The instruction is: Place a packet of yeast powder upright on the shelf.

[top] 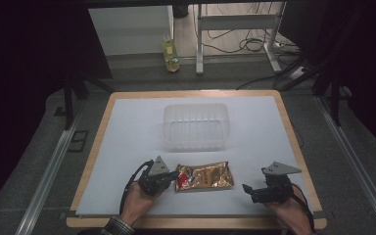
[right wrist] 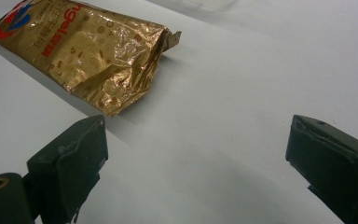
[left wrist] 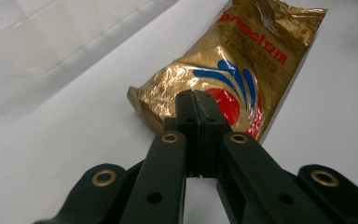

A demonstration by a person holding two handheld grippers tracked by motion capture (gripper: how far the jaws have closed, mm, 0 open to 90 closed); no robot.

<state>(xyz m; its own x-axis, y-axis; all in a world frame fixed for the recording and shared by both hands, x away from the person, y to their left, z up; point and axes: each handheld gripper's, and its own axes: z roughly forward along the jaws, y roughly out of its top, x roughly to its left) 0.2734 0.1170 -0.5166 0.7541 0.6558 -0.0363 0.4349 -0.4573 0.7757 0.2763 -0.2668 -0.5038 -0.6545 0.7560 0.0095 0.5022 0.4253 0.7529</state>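
Observation:
A gold foil packet point(top: 206, 176) with red and blue print lies flat on the white mat near the front. My left gripper point(top: 175, 175) is at the packet's left end, jaws pressed together with nothing between them. In the left gripper view the shut tips point(left wrist: 196, 95) reach just over the near edge of the packet point(left wrist: 242, 60). My right gripper point(top: 246, 188) rests to the right of the packet, apart from it. Its jaws point(right wrist: 196, 135) stand wide open over bare mat, and the crumpled end of the packet point(right wrist: 88, 51) lies ahead on the left.
A clear plastic tub point(top: 196, 128) stands beyond the packet at mid-table; its wall point(left wrist: 37, 42) also appears in the left gripper view. The white mat point(top: 127, 147) covers a wooden-edged table. A bottle point(top: 170, 55) stands on the floor behind, near desk legs and cables.

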